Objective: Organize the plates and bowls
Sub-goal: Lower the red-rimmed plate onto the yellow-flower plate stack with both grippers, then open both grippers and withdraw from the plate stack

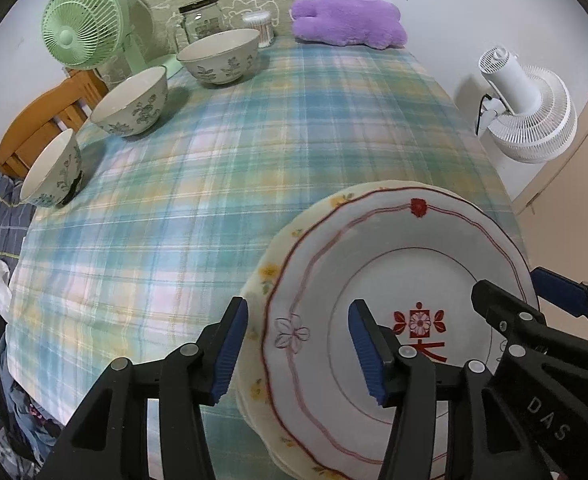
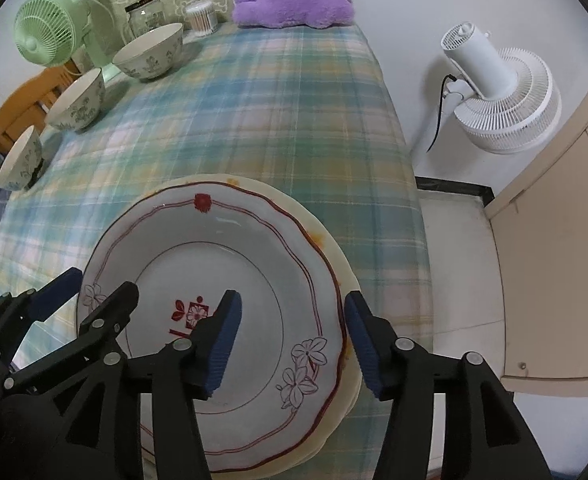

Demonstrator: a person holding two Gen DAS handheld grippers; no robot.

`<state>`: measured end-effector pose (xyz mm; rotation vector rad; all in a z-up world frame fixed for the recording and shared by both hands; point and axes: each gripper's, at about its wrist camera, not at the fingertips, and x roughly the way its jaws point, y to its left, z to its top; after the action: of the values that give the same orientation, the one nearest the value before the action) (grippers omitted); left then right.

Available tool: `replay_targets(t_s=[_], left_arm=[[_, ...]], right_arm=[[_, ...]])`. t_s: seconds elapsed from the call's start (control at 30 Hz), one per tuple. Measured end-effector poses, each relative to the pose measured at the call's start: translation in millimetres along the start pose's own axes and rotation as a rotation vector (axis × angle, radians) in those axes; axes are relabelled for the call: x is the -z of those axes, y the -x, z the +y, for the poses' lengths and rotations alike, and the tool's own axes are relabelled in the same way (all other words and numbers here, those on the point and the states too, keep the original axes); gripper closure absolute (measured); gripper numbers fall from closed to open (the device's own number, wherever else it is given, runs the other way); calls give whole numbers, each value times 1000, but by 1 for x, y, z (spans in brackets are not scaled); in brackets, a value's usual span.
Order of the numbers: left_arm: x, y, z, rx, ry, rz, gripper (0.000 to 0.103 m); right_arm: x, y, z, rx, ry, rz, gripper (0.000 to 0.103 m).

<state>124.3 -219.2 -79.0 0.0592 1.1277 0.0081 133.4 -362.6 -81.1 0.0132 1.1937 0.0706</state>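
Observation:
A white plate with red trim (image 1: 374, 248) (image 2: 221, 236) lies stacked on a cream plate (image 1: 261, 280) (image 2: 334, 256) at the near edge of the plaid table. My left gripper (image 1: 300, 350) is open, its fingers straddling the stack's left rim. My right gripper (image 2: 294, 340) is open, straddling the right rim. Each gripper shows in the other's view. Three floral bowls stand apart along the left side: large (image 1: 219, 56) (image 2: 149, 52), medium (image 1: 131, 102) (image 2: 77, 100), small (image 1: 51, 170) (image 2: 19, 158).
A green fan (image 1: 79, 26), a glass jar (image 1: 199, 20), a cotton-swab tub (image 1: 259, 28) and a purple plush (image 1: 346, 20) line the table's far end. A white fan (image 2: 506, 100) stands off the right edge. A wooden chair (image 1: 33, 128) is at left.

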Motion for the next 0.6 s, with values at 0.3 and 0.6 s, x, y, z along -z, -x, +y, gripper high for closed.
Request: replay_targets(t_s=[0.3,0.6], left_arm=[[-5,9,33,22,35,-30,28],[-15,18,89,86,-33,-70,25]], right_arm=[[-7,11,15,-9,-6,-41,38],[-11,24,57,30,-73,-72,38]])
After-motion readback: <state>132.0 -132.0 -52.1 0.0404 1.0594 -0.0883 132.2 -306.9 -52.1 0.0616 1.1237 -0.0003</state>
